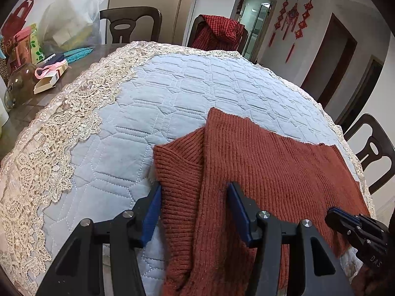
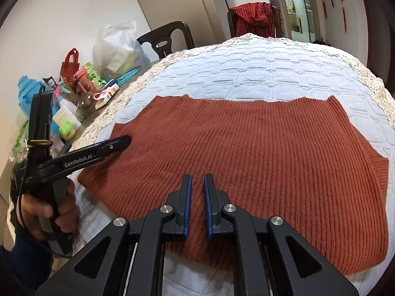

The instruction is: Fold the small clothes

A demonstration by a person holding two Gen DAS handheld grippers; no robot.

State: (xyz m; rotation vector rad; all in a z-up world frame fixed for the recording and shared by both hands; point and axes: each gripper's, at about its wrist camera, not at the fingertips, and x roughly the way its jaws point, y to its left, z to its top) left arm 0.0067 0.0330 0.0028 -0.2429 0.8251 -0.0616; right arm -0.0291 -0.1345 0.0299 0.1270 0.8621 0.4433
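Observation:
A rust-red ribbed knit sweater [image 2: 259, 153] lies flat on the pale blue quilted cover [image 2: 259, 74]; in the left wrist view [image 1: 266, 162] one part is folded over its left side. My left gripper [image 1: 193, 198] is open, its fingers straddling the sweater's near left edge; it also shows in the right wrist view [image 2: 123, 141]. My right gripper [image 2: 197, 185] hovers over the sweater's near middle, fingers a narrow gap apart with no cloth between them. It shows at the sweater's right edge in the left wrist view [image 1: 333, 213].
Cream lace trim [image 1: 49, 153] borders the quilt. Bottles, bags and boxes [image 2: 69, 93] crowd the table's left side. Dark chairs [image 1: 130, 24] stand around; one holds a red checked garment [image 1: 217, 32]. Another chair [image 1: 372, 148] stands at the right.

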